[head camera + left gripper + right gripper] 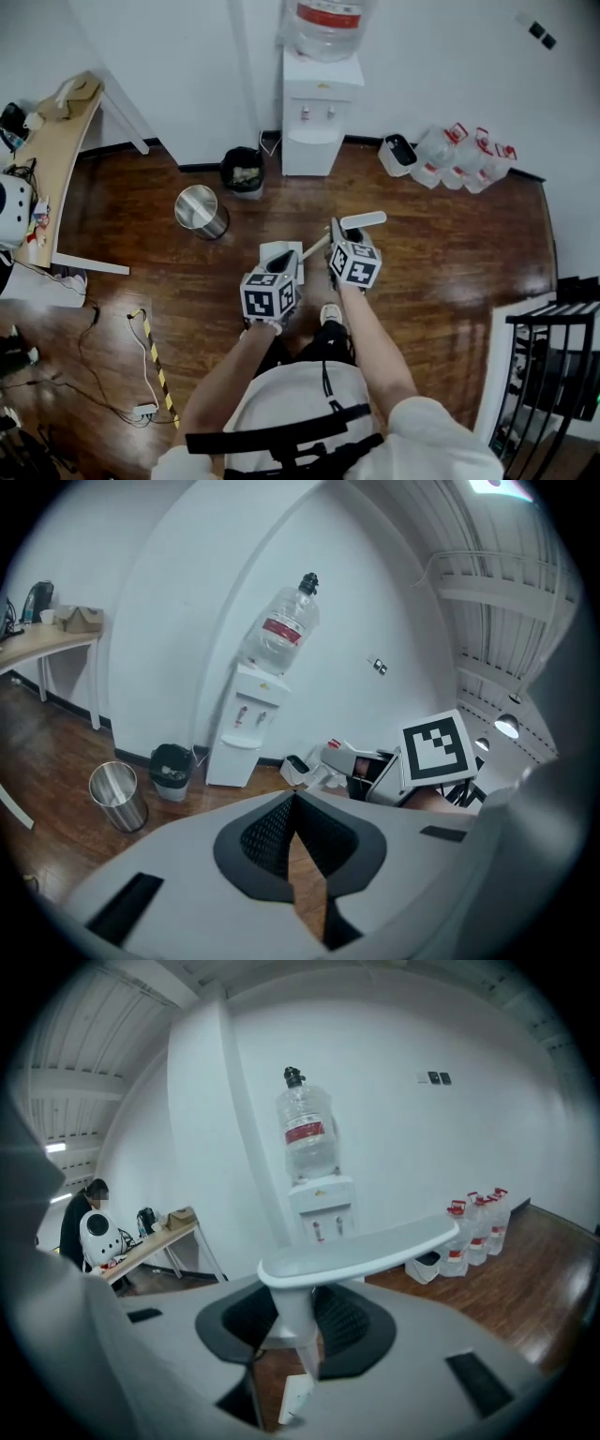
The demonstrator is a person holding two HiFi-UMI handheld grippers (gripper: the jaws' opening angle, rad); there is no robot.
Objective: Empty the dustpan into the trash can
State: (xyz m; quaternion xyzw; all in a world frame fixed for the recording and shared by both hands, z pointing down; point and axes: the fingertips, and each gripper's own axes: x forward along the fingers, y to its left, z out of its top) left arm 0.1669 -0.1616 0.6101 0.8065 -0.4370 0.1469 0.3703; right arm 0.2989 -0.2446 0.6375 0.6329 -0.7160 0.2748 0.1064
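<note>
Over wood floor (450, 253), dustpan (364, 220) in right tongs (339, 234), shaft slanting down-left

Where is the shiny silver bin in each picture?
Head view: silver bin on the floor, up and left of the middle.
Left gripper view: silver bin at the lower left.
Right gripper view: not in it.
Shared landmark: the water dispenser shows in all three.

My head view looks steeply down on the floor (450, 281) from overhead. The left gripper view sits close behind the left tool (293, 808) and faces the cooler (246, 733) wall. The right gripper view does likewise from the right tool (300, 1324). All three views share the cooler and the worktop (47, 641).
</note>
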